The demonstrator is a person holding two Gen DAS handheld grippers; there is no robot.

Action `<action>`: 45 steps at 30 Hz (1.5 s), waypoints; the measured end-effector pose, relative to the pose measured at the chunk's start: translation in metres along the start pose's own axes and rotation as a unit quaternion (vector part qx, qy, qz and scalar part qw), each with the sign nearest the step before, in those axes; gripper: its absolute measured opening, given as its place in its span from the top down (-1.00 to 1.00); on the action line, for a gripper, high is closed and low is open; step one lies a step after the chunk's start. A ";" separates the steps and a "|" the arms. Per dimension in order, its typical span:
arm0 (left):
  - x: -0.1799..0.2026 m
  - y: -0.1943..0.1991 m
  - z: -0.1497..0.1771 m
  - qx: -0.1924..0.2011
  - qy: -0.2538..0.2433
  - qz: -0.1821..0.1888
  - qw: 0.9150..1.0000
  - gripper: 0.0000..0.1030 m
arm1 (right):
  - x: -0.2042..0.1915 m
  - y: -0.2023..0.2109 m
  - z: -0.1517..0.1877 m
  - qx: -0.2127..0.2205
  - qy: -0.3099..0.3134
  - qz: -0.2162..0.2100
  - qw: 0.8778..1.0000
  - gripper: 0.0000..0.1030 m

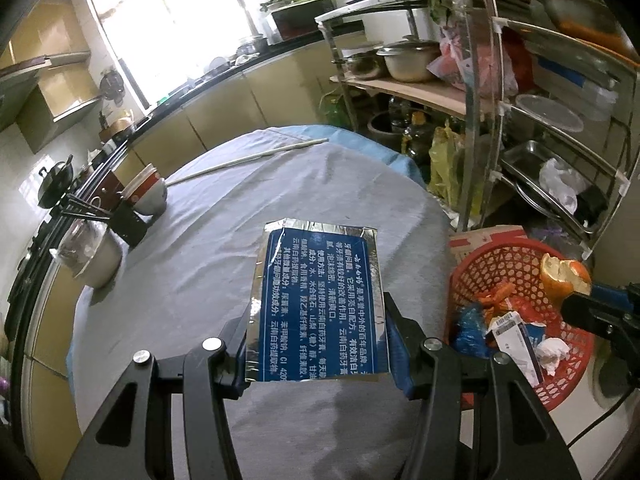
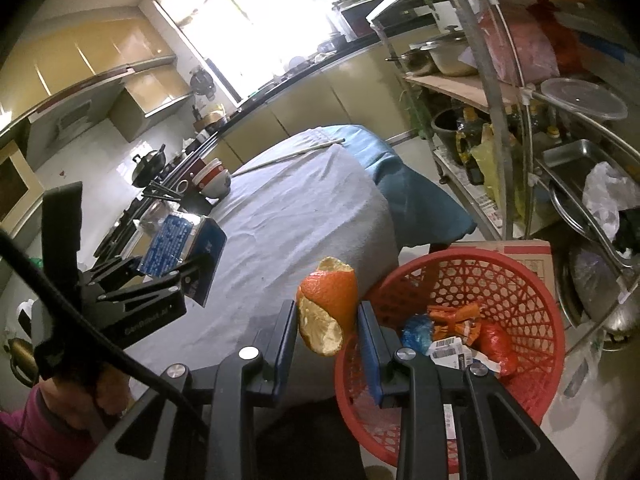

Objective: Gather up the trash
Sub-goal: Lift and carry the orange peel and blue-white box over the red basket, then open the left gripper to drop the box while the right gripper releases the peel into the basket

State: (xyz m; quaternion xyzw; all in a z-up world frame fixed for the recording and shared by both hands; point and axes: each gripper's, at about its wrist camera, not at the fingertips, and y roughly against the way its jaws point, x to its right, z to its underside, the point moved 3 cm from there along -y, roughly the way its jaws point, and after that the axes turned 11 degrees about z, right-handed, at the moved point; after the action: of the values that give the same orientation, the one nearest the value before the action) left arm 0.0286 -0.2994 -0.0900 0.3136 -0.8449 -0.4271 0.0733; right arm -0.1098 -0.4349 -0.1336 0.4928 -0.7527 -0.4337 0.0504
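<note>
Over the cloth-covered table (image 1: 180, 280) and the red basket (image 2: 520, 280) beside it, collecting is well along: wrappers already lie in the basket and the cloth shows no other scraps. Still to drop are the flattened blue carton (image 1: 320, 304), clamped in the left gripper (image 1: 316, 360), and the orange peel (image 2: 328, 312), pinched in the right gripper (image 2: 328, 356) near the rim.
</note>
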 end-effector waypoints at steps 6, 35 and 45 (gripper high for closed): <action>0.013 -0.004 -0.002 -0.005 -0.011 0.012 1.000 -0.09 | 0.013 0.003 0.001 -0.001 -0.013 0.010 1.000 0.36; 0.055 -0.014 0.002 -0.026 -0.056 0.053 0.997 -0.09 | 0.043 0.001 0.002 -0.013 -0.046 0.032 0.998 0.33; 0.065 -0.017 0.001 -0.031 -0.068 0.061 0.995 -0.09 | 0.049 0.001 0.003 -0.016 -0.053 0.037 0.998 0.33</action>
State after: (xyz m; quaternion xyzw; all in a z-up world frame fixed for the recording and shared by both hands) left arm -0.0150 -0.3448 -0.1132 0.2297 -0.8519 -0.4677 0.0513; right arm -0.1372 -0.4716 -0.1523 0.4405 -0.7647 -0.4691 0.0345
